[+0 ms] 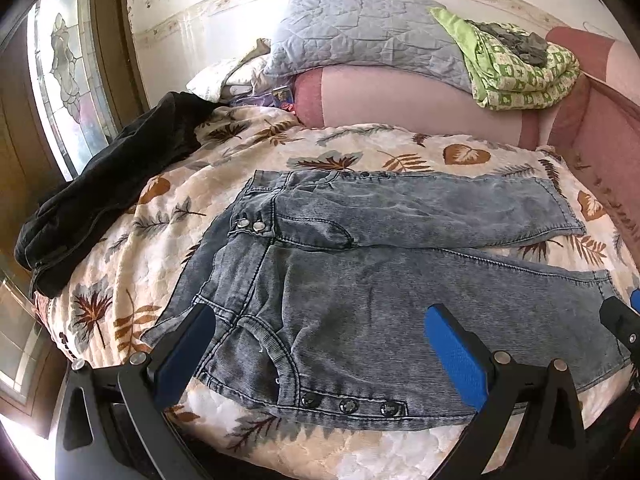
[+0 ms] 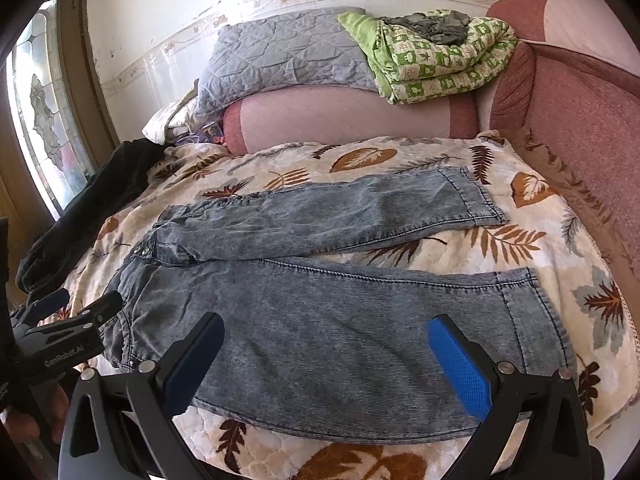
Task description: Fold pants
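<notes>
Grey-blue washed jeans lie flat on a leaf-patterned blanket, waist to the left, both legs spread to the right. My left gripper is open, hovering over the near hip and waistband with its dark snap buttons. In the right wrist view the jeans show with the near leg closest. My right gripper is open above the near leg's thigh, holding nothing. The left gripper shows at the left edge there; the right gripper's tip shows at the left view's right edge.
A black garment lies on the blanket's left part by a window. Behind are a pink bolster, a grey quilt and a green patterned blanket. A red padded headboard runs along the right.
</notes>
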